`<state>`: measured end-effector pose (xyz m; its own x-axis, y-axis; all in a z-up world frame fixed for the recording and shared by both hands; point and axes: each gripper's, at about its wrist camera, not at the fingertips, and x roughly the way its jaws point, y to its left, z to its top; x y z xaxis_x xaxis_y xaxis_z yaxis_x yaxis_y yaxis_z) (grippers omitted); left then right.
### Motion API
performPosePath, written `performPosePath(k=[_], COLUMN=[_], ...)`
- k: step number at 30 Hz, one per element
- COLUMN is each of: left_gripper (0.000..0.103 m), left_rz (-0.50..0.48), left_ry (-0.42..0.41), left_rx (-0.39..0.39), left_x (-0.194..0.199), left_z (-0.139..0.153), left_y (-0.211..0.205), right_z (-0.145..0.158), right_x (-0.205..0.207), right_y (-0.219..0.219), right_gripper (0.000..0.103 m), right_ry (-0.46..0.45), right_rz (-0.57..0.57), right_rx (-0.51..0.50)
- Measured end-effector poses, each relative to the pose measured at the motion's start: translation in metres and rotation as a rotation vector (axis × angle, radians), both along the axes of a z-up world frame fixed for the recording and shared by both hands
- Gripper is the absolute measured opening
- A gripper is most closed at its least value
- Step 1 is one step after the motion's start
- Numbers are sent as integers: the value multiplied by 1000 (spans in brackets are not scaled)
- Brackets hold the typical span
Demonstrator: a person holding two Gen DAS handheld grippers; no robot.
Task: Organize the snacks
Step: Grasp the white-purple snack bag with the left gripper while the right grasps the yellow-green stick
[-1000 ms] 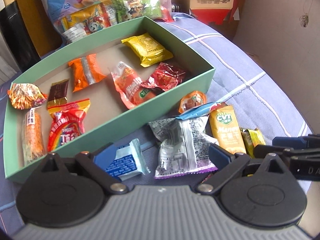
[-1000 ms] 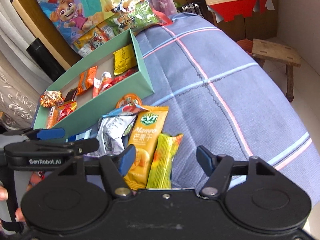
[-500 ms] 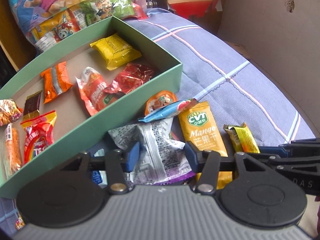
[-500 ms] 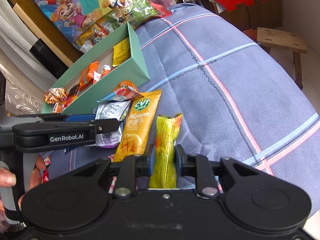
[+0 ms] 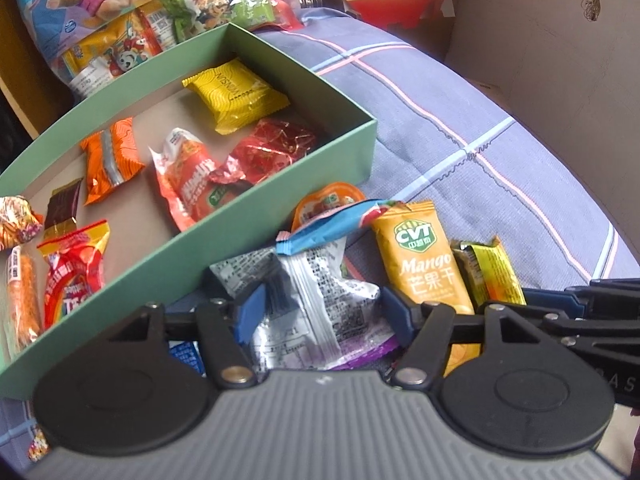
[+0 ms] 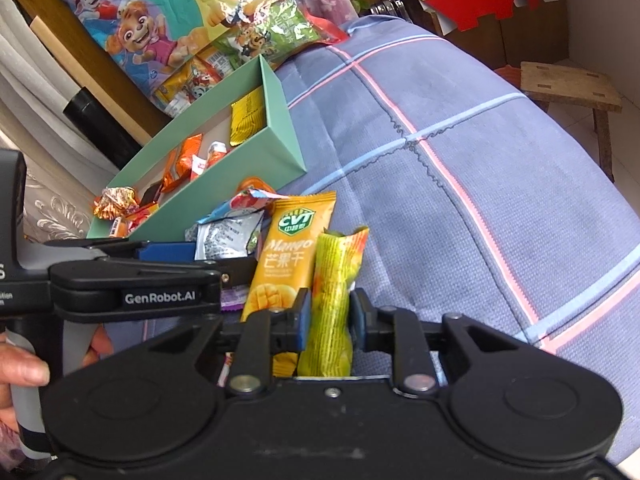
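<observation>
A green box (image 5: 256,216) holds several snacks and also shows in the right wrist view (image 6: 280,128). Loose snacks lie in front of it on the blue cloth: a silver packet (image 5: 316,300), an orange mango packet (image 5: 424,260) and a yellow-green bar (image 5: 488,268). My left gripper (image 5: 320,312) is closed around the silver packet, its blue pads pressing the packet's sides. My right gripper (image 6: 330,316) is shut on the yellow-green bar (image 6: 334,280), which lies beside the mango packet (image 6: 292,252).
A large cartoon snack bag (image 6: 192,16) leans behind the box. A round orange jelly cup (image 5: 324,204) and a blue wrapper (image 5: 320,232) lie by the box wall. A wooden stool (image 6: 572,88) stands off the cloth's right edge.
My right gripper closed on the yellow-green bar. My left gripper moved right from the blue packet and closed around the silver packet.
</observation>
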<state>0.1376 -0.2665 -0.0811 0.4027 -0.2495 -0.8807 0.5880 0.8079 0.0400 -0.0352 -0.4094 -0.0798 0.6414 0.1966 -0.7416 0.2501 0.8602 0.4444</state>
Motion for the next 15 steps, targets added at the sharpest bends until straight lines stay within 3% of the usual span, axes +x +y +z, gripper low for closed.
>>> performPosePath(k=[7, 15], left_gripper=[46, 45], left_rz=[13, 23], left_ry=[-16, -5], left_rx=[-36, -96], left_x=[-8, -25], left_z=[10, 27], left_y=[14, 44], right_z=[3, 12], right_x=[-2, -7], right_y=[1, 2], right_gripper=[16, 16], right_ry=[10, 14], right_rz=[-1, -6], right_rx=[-14, -18])
